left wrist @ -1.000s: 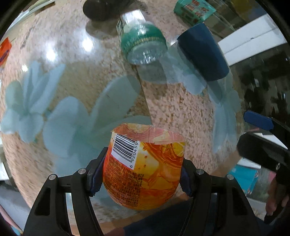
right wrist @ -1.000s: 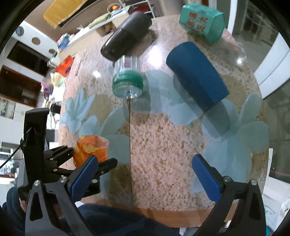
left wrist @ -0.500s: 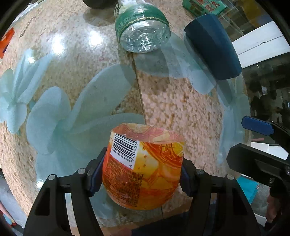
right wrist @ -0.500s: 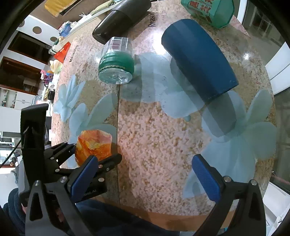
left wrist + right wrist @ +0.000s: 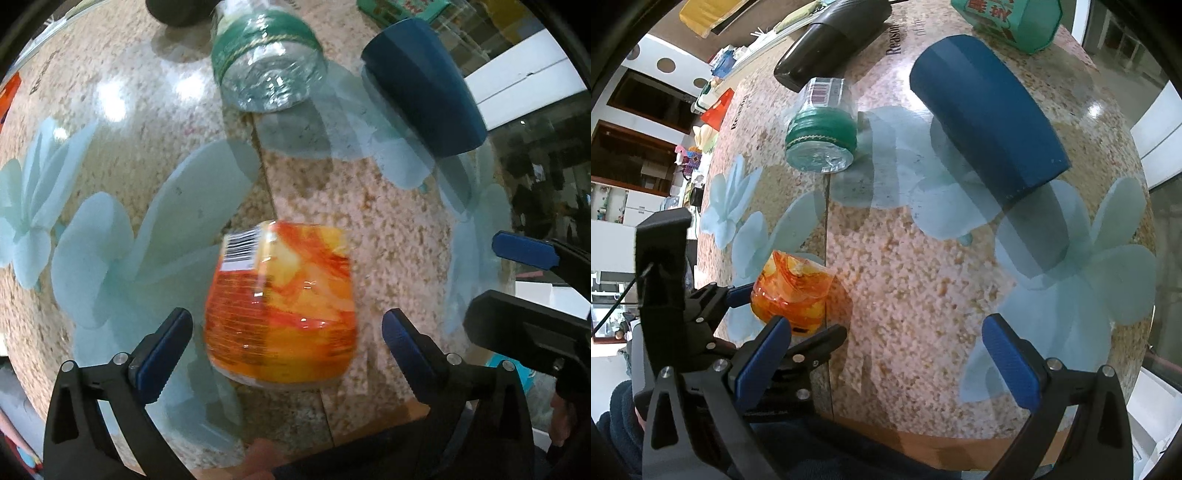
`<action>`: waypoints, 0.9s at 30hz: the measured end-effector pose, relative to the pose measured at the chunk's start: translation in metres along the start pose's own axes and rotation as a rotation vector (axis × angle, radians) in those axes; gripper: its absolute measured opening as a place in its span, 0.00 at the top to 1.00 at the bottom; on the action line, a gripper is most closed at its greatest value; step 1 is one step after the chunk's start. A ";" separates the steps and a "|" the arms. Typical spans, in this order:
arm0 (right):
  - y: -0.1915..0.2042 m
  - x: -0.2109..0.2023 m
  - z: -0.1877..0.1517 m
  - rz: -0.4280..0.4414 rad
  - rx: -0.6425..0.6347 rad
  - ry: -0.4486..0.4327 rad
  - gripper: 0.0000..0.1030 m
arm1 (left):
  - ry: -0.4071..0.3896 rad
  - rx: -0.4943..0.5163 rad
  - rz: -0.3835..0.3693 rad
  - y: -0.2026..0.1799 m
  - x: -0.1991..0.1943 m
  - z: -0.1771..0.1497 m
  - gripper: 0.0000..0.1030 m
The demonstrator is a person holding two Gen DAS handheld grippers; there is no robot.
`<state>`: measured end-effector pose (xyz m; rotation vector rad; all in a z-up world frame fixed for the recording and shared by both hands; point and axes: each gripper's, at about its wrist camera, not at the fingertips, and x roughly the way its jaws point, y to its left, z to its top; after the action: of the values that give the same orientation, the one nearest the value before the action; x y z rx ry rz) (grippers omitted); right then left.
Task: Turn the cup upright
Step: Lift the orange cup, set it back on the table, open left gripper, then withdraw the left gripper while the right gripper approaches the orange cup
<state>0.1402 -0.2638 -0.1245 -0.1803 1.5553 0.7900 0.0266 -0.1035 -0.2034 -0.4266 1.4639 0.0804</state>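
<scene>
Now the left gripper (image 5: 284, 343) has its blue pads (image 5: 162, 350) spread wide, one on each side of the orange cup (image 5: 280, 306) with a clear gap to its wall, so nothing grips it. The cup sits on the speckled table (image 5: 388, 251) near the front edge, mouth up as seen from the right wrist view, where its torn foil rim (image 5: 798, 273) faces upward. It looks blurred in the left wrist view, so whether it has settled cannot be told. The right gripper (image 5: 886, 358) is also wide open and holds nothing, hanging over bare table well apart from the cup.

The risk, as I judge it, is a light cup that rocks or tips just after release; a pad brushing its side on the way out would knock it over, or off the near edge. Beyond it, the lying clear bottle (image 5: 266, 59) and blue tumbler (image 5: 424, 88) are far enough away to pose little trouble.

Half a second ago the left pads pressed the cup's sides; they have since opened and let it go
</scene>
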 end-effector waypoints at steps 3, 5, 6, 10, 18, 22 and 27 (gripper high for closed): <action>-0.004 -0.004 -0.003 0.006 0.017 -0.007 0.00 | 0.001 0.011 -0.016 -0.003 -0.006 0.002 0.00; -0.005 -0.007 -0.004 0.012 0.028 -0.010 0.00 | 0.004 0.021 -0.022 -0.004 -0.010 0.002 0.00; -0.006 -0.009 -0.006 0.015 0.036 -0.015 0.00 | 0.004 0.026 -0.023 -0.004 -0.014 0.001 0.00; -0.006 -0.023 -0.011 0.059 0.069 -0.029 0.00 | -0.001 0.044 -0.024 -0.003 -0.031 -0.003 0.00; 0.006 -0.033 -0.019 0.104 0.130 -0.033 0.00 | -0.020 0.089 -0.019 0.016 -0.071 -0.021 0.00; 0.025 -0.025 -0.017 0.106 0.166 -0.035 0.00 | -0.035 0.112 -0.014 0.026 -0.085 -0.029 0.00; 0.047 -0.006 -0.010 0.094 0.191 -0.014 0.00 | -0.053 0.127 0.010 0.053 -0.100 -0.036 0.00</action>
<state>0.1068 -0.2364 -0.1015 0.0378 1.6247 0.7092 -0.0356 -0.0461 -0.1205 -0.3120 1.4102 0.0068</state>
